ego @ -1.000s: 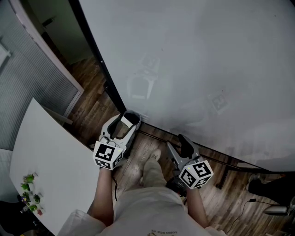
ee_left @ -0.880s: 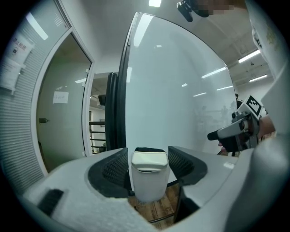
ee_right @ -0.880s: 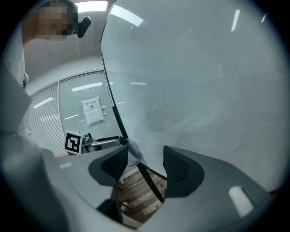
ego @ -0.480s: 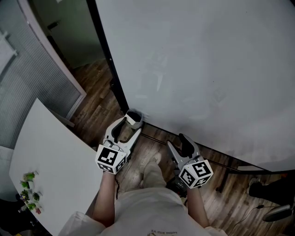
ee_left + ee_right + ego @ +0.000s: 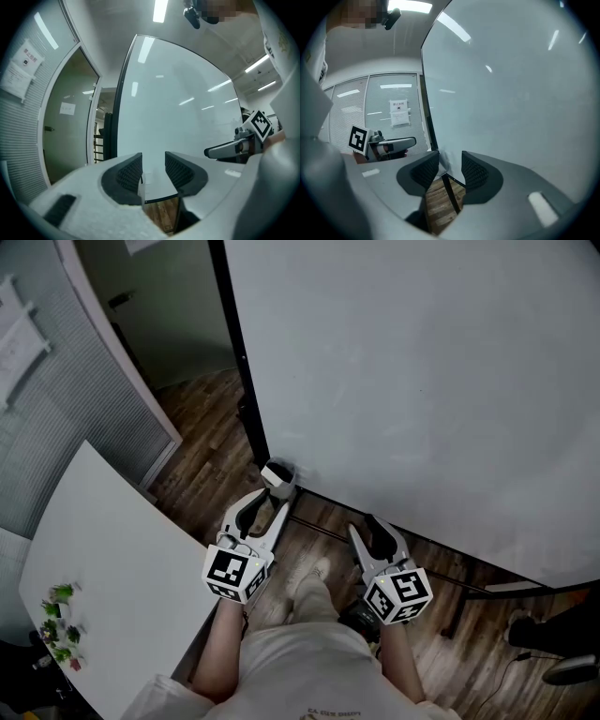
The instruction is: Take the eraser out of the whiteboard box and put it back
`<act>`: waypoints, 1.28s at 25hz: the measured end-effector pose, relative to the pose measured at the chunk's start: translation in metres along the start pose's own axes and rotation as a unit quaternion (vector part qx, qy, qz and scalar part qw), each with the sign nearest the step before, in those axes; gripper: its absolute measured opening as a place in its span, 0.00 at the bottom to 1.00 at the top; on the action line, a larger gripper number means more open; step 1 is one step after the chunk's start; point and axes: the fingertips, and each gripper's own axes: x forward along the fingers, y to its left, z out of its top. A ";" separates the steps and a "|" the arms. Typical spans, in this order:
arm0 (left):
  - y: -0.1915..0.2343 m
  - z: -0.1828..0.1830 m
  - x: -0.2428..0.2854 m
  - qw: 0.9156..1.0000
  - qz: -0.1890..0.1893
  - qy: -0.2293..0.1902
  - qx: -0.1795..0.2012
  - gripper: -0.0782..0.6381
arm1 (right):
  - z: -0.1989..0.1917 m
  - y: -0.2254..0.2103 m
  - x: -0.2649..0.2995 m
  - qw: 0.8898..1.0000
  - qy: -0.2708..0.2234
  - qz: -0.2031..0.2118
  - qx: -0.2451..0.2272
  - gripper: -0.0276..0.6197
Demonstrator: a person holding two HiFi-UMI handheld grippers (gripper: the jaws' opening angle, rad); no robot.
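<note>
A small white whiteboard box [image 5: 277,474] hangs at the lower left corner of the big whiteboard [image 5: 422,381]. Its top looks dark, and I cannot make out the eraser. My left gripper [image 5: 267,499] points at the box from just below it, apart from it; its jaws are closing with nothing between them [image 5: 153,166]. My right gripper [image 5: 367,525] is level in front of the board's lower edge, jaws also closing on nothing [image 5: 450,164]. The box [image 5: 444,161] shows small and far through the right gripper's gap. Each gripper shows in the other's view: right gripper [image 5: 229,149], left gripper [image 5: 389,144].
A white table [image 5: 112,577] with small plants [image 5: 61,624] stands at the left. A glass partition with blinds [image 5: 84,427] is behind it. The whiteboard's black frame post [image 5: 239,362] and floor stand [image 5: 469,587] rise from the wooden floor [image 5: 206,418]. The person's legs are below.
Both grippers' jaws have narrowed. The left gripper has risen toward the board's corner, and the box that showed between its wide jaws now lies beyond its tips.
</note>
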 end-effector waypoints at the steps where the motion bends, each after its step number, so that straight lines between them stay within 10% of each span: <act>1: 0.000 -0.001 -0.004 1.000 0.005 0.002 -0.002 0.31 | 0.001 0.000 -0.002 1.000 -0.003 -0.005 0.000 0.26; 8: -0.001 -0.008 -0.029 0.999 0.040 0.016 -0.029 0.11 | 0.008 0.019 -0.012 1.000 -0.012 -0.003 -0.015 0.06; 32: 0.011 -0.016 -0.038 0.998 0.048 0.029 -0.039 0.11 | 0.010 0.019 -0.013 0.999 -0.019 -0.030 -0.021 0.06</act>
